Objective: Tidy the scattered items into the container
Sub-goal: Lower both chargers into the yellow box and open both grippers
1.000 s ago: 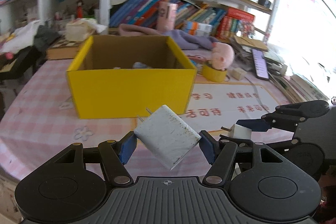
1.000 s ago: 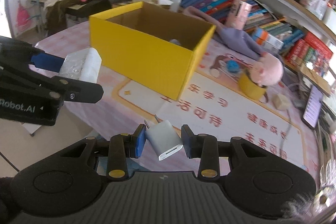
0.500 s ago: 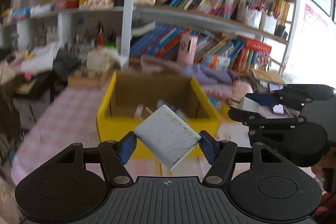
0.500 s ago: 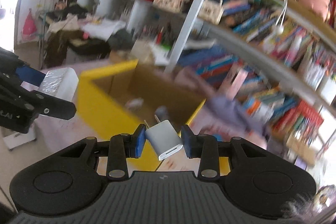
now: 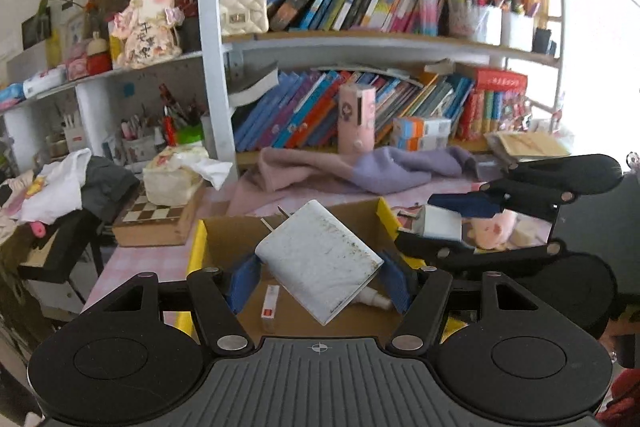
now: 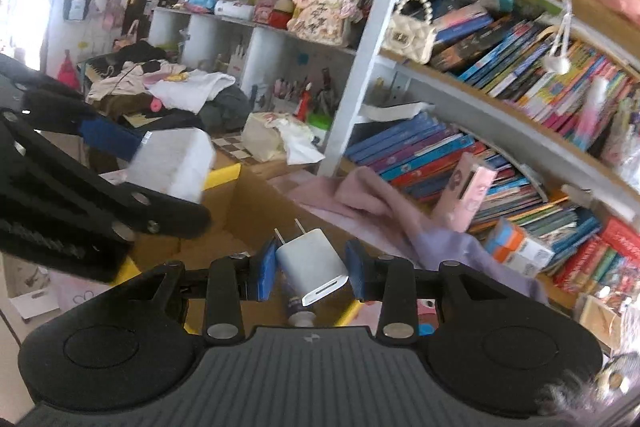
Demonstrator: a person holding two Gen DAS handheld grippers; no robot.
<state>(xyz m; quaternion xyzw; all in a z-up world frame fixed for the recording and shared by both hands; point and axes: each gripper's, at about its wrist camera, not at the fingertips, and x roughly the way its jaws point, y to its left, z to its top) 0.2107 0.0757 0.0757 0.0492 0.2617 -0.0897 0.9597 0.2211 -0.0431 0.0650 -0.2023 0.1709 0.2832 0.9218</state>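
My left gripper (image 5: 318,277) is shut on a large scuffed white charger (image 5: 320,259), held tilted above the open yellow cardboard box (image 5: 196,243). My right gripper (image 6: 311,269) is shut on a small white USB charger (image 6: 312,261) with its prongs pointing forward, also above the box (image 6: 224,175). Each gripper shows in the other's view: the right one (image 5: 436,223) to the right of the box, the left one (image 6: 168,163) at the left. A small red-and-white carton (image 5: 270,307) and a white tube (image 5: 372,301) lie on the box floor.
A bookshelf (image 5: 360,39) full of books stands behind the table. A pink and purple cloth (image 5: 360,167), a tissue box (image 5: 172,179) on a chessboard case, a pink toy (image 5: 488,227) and piled clothes (image 5: 60,187) lie around the box.
Both grippers have risen and moved forward with their chargers, from in front of the box to above its open top. The view now looks over the box at the shelves.
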